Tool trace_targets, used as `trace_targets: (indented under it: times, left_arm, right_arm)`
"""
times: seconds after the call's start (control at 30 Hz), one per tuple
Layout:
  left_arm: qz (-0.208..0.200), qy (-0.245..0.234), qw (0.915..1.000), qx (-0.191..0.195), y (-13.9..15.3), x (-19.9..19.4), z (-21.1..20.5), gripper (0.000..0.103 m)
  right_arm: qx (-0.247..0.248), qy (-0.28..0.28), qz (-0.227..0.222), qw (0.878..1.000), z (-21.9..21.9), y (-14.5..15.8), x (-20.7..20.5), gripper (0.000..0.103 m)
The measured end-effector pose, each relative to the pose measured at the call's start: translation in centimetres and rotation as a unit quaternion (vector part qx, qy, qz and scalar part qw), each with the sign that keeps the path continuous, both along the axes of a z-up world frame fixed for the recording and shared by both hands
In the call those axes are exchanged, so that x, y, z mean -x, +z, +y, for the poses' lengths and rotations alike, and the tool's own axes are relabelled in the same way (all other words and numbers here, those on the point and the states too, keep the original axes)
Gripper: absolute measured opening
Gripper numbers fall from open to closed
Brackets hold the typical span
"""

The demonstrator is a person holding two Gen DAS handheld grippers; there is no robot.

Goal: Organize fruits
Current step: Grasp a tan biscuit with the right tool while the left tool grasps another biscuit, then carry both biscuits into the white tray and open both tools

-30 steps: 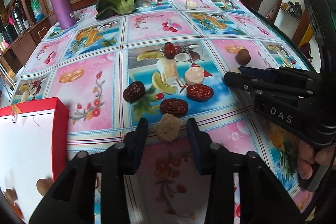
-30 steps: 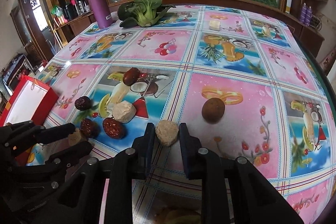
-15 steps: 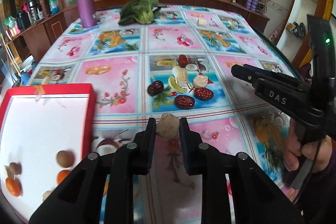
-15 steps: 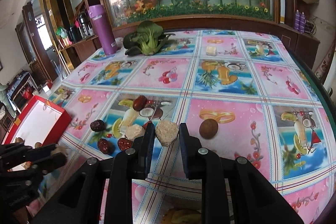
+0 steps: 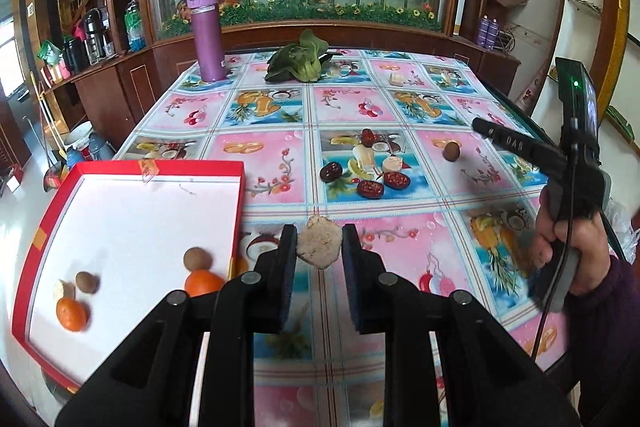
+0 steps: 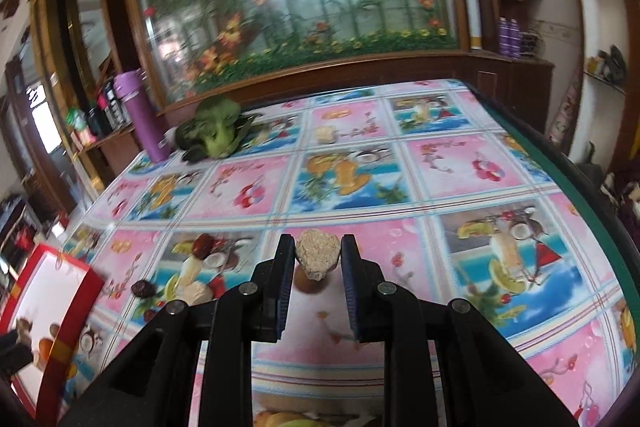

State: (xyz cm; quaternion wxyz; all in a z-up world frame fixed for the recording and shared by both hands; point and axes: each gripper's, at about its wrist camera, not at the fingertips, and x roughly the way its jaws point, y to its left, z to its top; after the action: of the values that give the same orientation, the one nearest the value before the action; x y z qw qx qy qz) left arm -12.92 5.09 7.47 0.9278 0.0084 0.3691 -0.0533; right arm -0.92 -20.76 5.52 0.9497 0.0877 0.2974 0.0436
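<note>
My left gripper (image 5: 319,247) is shut on a beige lumpy piece (image 5: 319,242), held above the table just right of the red tray (image 5: 140,167). That tray holds two oranges (image 5: 72,314), brown round fruits (image 5: 197,259) and a pale piece. My right gripper (image 6: 318,254) is shut on a second beige lumpy piece (image 6: 317,253), lifted above the tablecloth; a brown round fruit (image 6: 310,285) lies partly hidden under it. Several red dates (image 5: 370,188), a pale chunk (image 5: 392,163) and a brown round fruit (image 5: 451,151) rest mid-table. The right gripper body (image 5: 532,151) shows in a hand (image 5: 568,239).
A purple flask (image 5: 208,33) and a leafy green vegetable (image 5: 300,61) stand at the table's far end, with a small pale cube (image 5: 396,79) near them. A glass cabinet of artificial flowers backs the table. The table's right edge (image 6: 580,211) runs close by.
Both grippers have risen and pulled back from the table, each carrying its beige piece. The left one has swung towards the red tray, now more fully in view.
</note>
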Motion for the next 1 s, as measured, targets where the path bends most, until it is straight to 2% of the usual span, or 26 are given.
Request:
trace_targets:
  times: [0.3,0.43,0.53,0.63,0.8,0.9,1.0]
  left_arm:
    - [-0.010,0.021,0.9997,0.008,0.5,2.9,2.2,0.024]
    - [-0.014,0.025,0.9995,0.013,0.5,3.9,3.2,0.024]
    - [-0.015,0.027,0.9994,0.015,0.3,4.4,3.8,0.024]
    - [-0.015,0.031,0.9992,0.019,0.1,4.6,4.8,0.024]
    - [-0.021,0.048,0.9985,0.018,0.2,4.8,6.8,0.024]
    - [-0.027,0.069,0.9972,0.010,0.4,5.0,8.4,0.024]
    - [-0.026,0.097,0.9949,0.008,0.5,5.0,10.4,0.024]
  right_arm:
    - [-0.022,-0.057,0.003,0.998,-2.2,-0.2,0.3,0.022]
    - [-0.045,-0.061,0.003,0.997,-1.9,0.1,1.0,0.022]
    - [-0.044,-0.052,0.004,0.998,-0.5,0.3,1.4,0.022]
    - [-0.047,-0.024,0.003,0.999,2.2,0.4,2.4,0.022]
    - [-0.066,0.058,0.004,0.996,9.0,0.5,3.9,0.022]
    - [-0.079,0.128,0.021,0.988,14.3,0.4,4.2,0.022]
    - [-0.069,0.203,0.031,0.976,20.2,0.5,4.8,0.022]
